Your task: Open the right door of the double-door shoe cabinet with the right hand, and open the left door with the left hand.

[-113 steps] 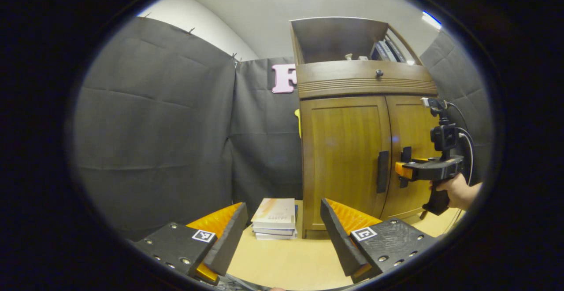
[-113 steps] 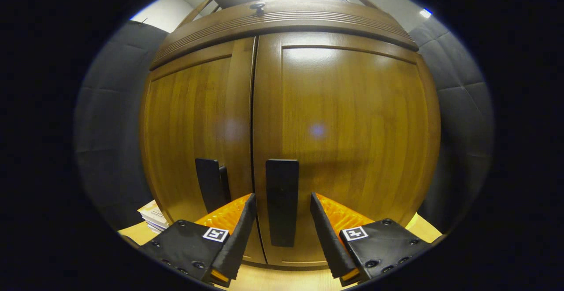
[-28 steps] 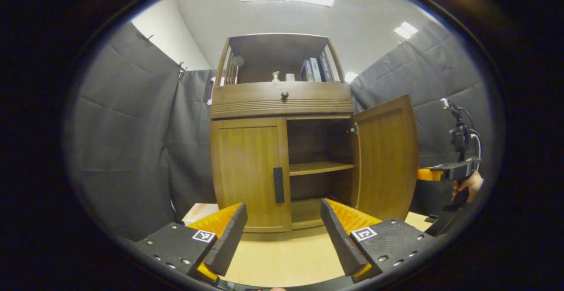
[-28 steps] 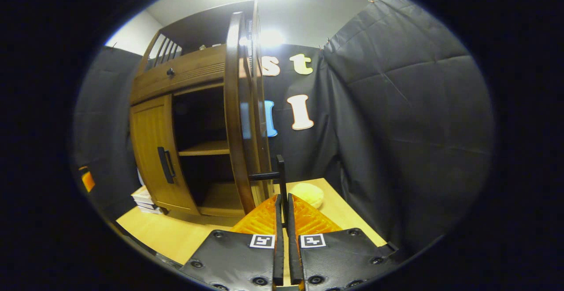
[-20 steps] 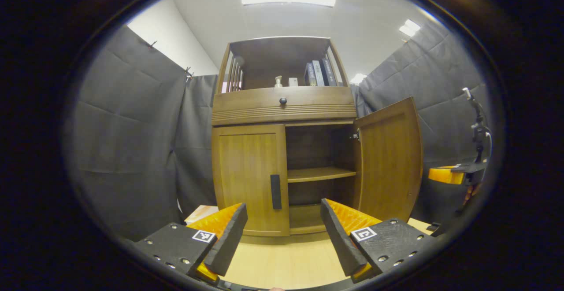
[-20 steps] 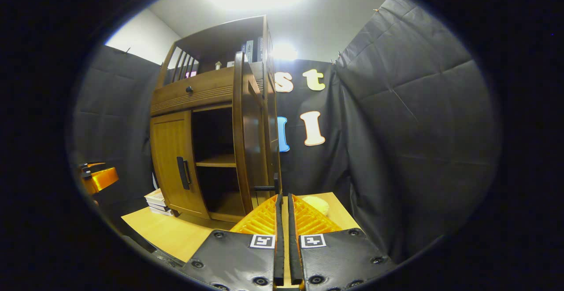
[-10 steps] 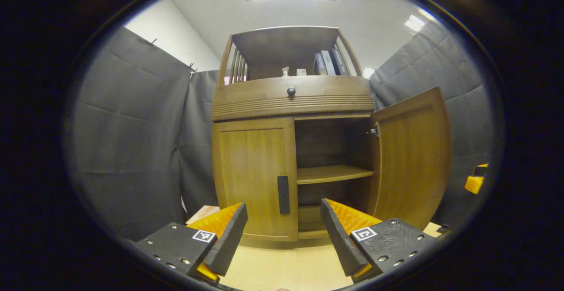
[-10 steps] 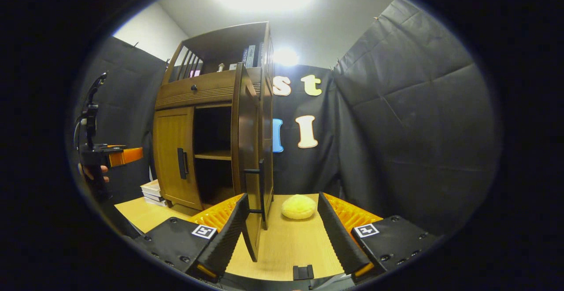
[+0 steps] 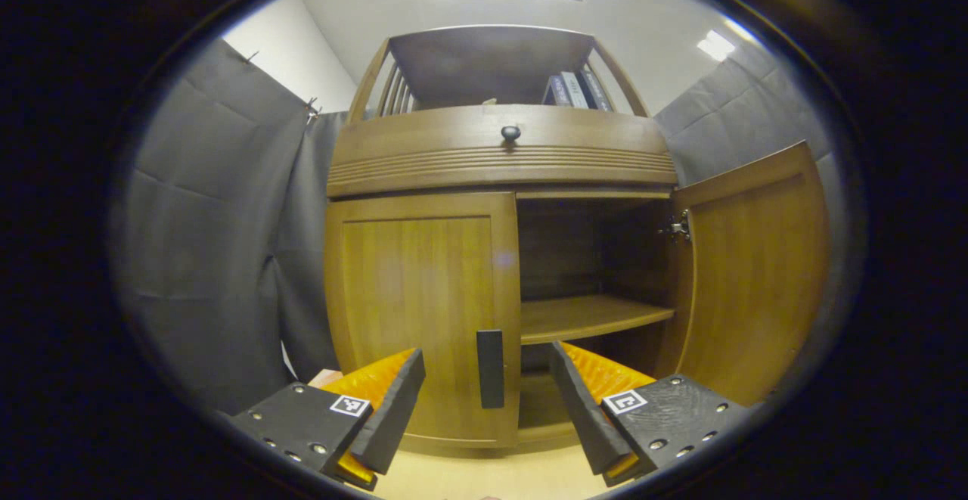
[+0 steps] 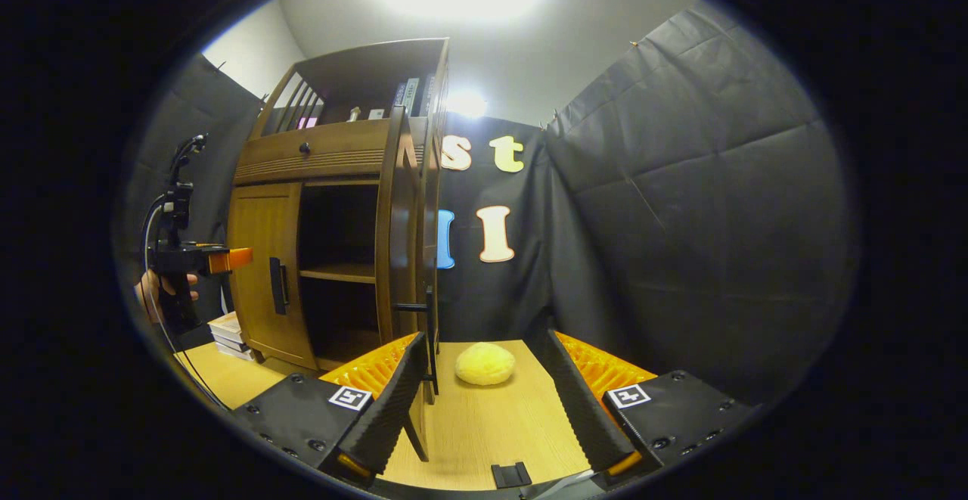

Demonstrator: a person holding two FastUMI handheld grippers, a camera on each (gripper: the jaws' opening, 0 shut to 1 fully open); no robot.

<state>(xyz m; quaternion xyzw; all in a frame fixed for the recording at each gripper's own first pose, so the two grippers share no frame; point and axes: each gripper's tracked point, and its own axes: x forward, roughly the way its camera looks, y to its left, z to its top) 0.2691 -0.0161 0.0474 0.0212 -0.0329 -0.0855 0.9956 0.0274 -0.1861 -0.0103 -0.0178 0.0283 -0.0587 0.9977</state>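
The wooden shoe cabinet [image 9: 499, 159] stands right in front of me in the left gripper view. Its left door [image 9: 416, 311] is closed, and the black handle [image 9: 490, 368] sits between the fingers of my open left gripper [image 9: 488, 402], with nothing gripped. The right door [image 9: 749, 273] is swung wide open, baring an inner shelf [image 9: 590, 317]. In the right gripper view the right door [image 10: 397, 235] is edge-on, its handle [image 10: 431, 333] just ahead of the left finger of my open right gripper [image 10: 488, 402]. The left gripper [image 10: 227, 259], held by a hand [image 10: 162, 288], hovers before the left door [image 10: 257, 273].
A yellow round object [image 10: 485, 364] lies on the wooden tabletop [image 10: 484, 424] to the right of the open door. A stack of books [image 10: 231, 333] lies left of the cabinet. Books [image 9: 578, 90] stand on the top shelf. Black cloth walls close in all round.
The right gripper pulled the right door open, then let go of its handle and opened. The left gripper has moved closer to the left door's handle.
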